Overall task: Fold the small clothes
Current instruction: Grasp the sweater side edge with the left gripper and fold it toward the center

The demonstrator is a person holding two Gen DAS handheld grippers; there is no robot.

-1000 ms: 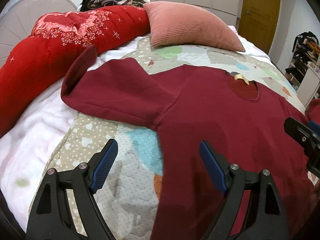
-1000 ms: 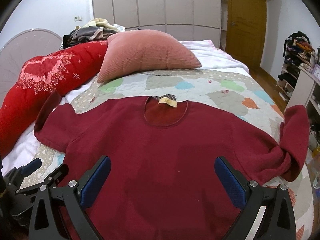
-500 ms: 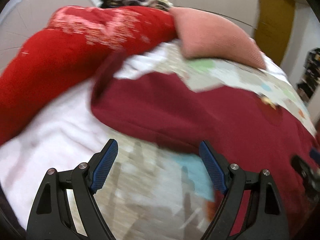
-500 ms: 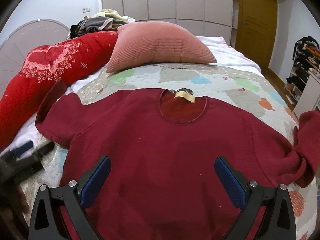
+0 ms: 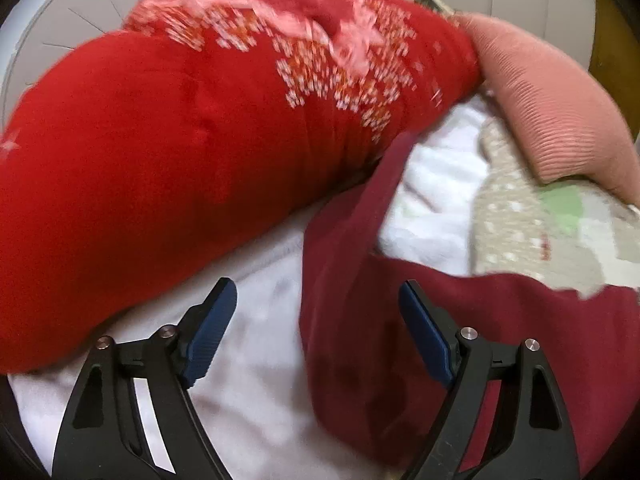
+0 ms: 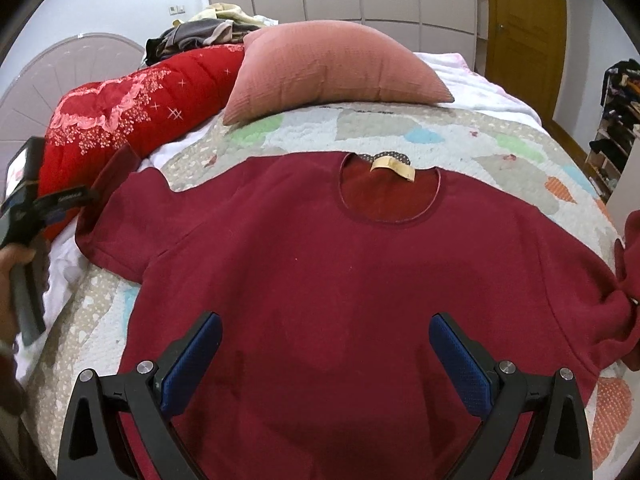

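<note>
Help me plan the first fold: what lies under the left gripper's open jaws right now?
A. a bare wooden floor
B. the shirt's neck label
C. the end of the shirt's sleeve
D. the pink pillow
C: the left gripper hangs open over the dark red sleeve, gripping nothing.

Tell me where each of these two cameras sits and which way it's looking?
Left wrist: on the left gripper, jaws open, looking down at the sweater sleeve beside the red bolster.
Right wrist: on the right gripper, jaws open, facing the sweater front and pillow; a hand shows at left.
Shared: sweater, bolster, pillow.
</note>
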